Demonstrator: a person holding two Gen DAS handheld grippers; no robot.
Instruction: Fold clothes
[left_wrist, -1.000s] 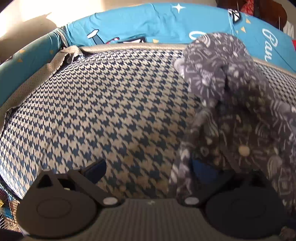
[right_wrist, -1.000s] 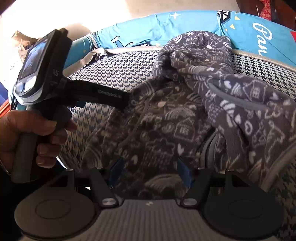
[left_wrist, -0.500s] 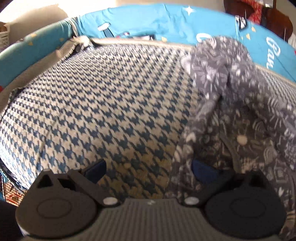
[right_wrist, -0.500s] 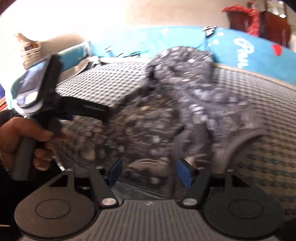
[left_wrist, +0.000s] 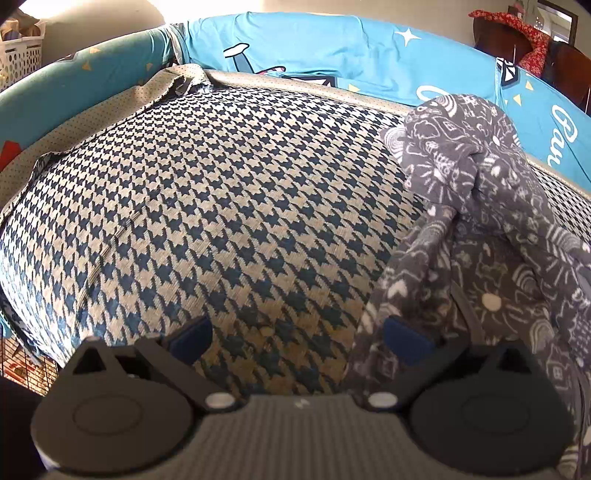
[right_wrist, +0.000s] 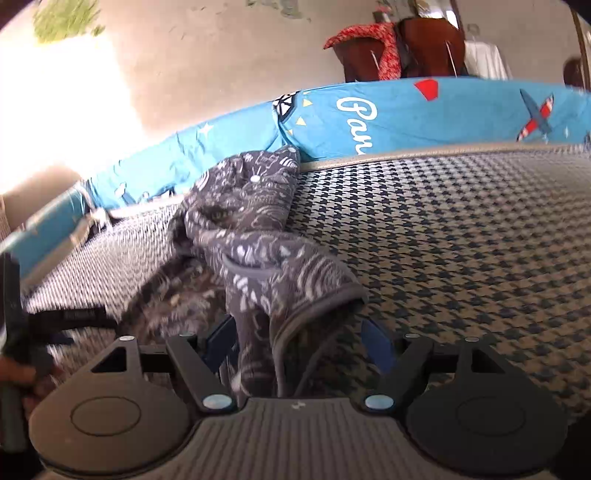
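Observation:
A grey fleece garment (left_wrist: 476, 206) with white doodle print lies crumpled on the houndstooth cover (left_wrist: 229, 206), at the right of the left wrist view. My left gripper (left_wrist: 295, 339) is open just above the cover; the garment's edge drapes over its right finger (left_wrist: 406, 339). In the right wrist view the garment (right_wrist: 251, 221) runs from the back toward me, and its grey-trimmed cuff (right_wrist: 314, 306) lies between the spread fingers of my open right gripper (right_wrist: 299, 343). The left gripper's body (right_wrist: 14, 314) shows blurred at the left edge, held by a hand (right_wrist: 14, 373).
A blue printed sheet (right_wrist: 424, 114) rises along the far side of the cover, and it wraps the left side too (left_wrist: 74, 92). A white basket (left_wrist: 18, 59) stands at far left. A chair with red cloth (right_wrist: 399, 48) stands behind. Bare houndstooth cover (right_wrist: 461, 240) stretches right of the garment.
The right wrist view has swung right, so the garment now sits left of centre with its cuff between the fingers. The left gripper has shifted slightly; both stay open.

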